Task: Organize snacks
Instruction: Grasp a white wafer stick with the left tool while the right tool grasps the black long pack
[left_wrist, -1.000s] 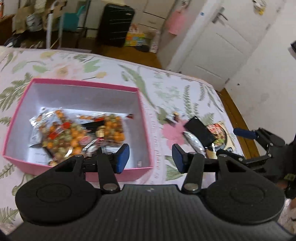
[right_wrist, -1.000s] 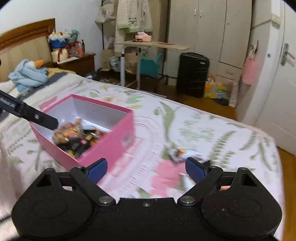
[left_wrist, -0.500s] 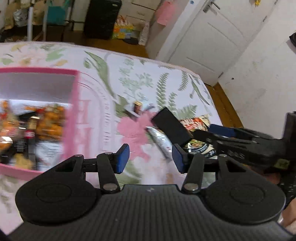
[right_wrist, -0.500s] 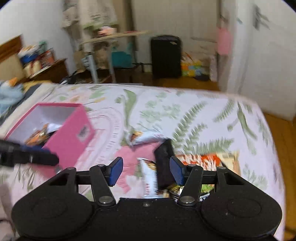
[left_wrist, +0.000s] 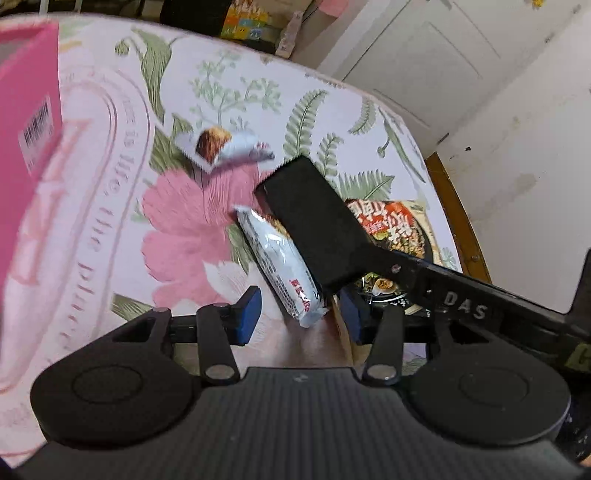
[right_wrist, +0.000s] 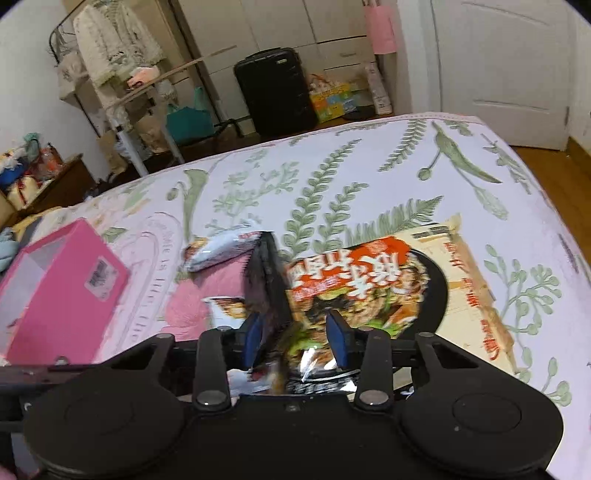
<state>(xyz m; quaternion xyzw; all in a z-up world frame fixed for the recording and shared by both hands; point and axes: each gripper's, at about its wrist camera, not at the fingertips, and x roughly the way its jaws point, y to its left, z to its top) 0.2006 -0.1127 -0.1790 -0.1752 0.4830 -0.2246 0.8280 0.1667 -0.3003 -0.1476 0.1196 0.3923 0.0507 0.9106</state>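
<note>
L tongs (left_wrist: 299, 317) apart, white snack pack (left_wrist: 280, 266) just ahead; R tongs (right_wrist: 295, 332) apart astride noodle pack (right_wrist: 369, 288).

Bed (right_wrist: 369, 162) with floral cover, bearing pink box (right_wrist: 62, 291), two white snack packets (left_wrist: 280, 266), noodle pack (right_wrist: 424, 280)

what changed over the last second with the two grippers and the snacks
Both grippers swung away from the pink box toward the loose snacks. The right gripper narrowed around the black packet; whether it grips is unclear. The left gripper stayed open, now near the white packet. The noodle pack hasn't moved.
</note>
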